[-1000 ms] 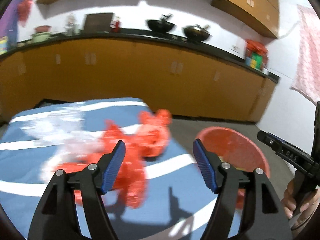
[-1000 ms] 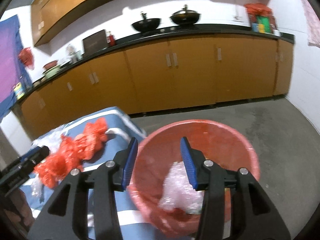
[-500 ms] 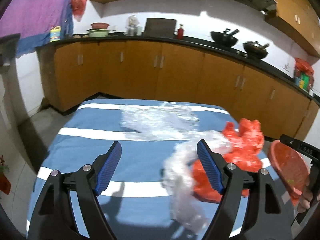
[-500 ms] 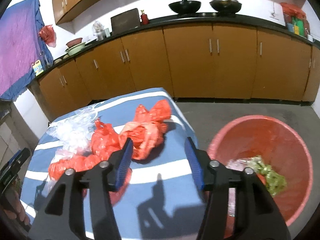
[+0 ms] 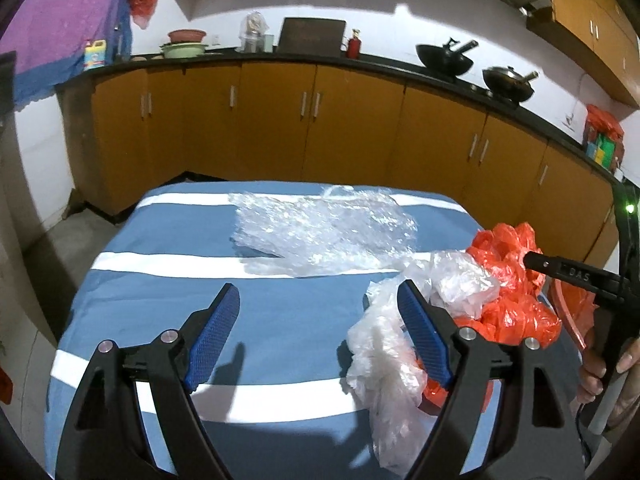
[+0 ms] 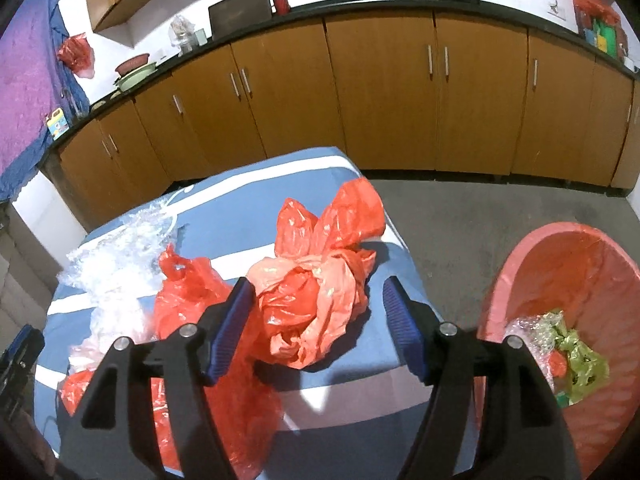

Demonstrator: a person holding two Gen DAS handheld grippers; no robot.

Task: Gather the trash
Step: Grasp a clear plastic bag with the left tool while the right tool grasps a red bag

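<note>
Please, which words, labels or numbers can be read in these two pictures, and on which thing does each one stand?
"DAS": on the black finger of the right gripper, seen from the left wrist view; a first letter may be cut off.
Yellow jug on the counter: its label is too blurred to read.
Green packages on the counter: print too small to read.
</note>
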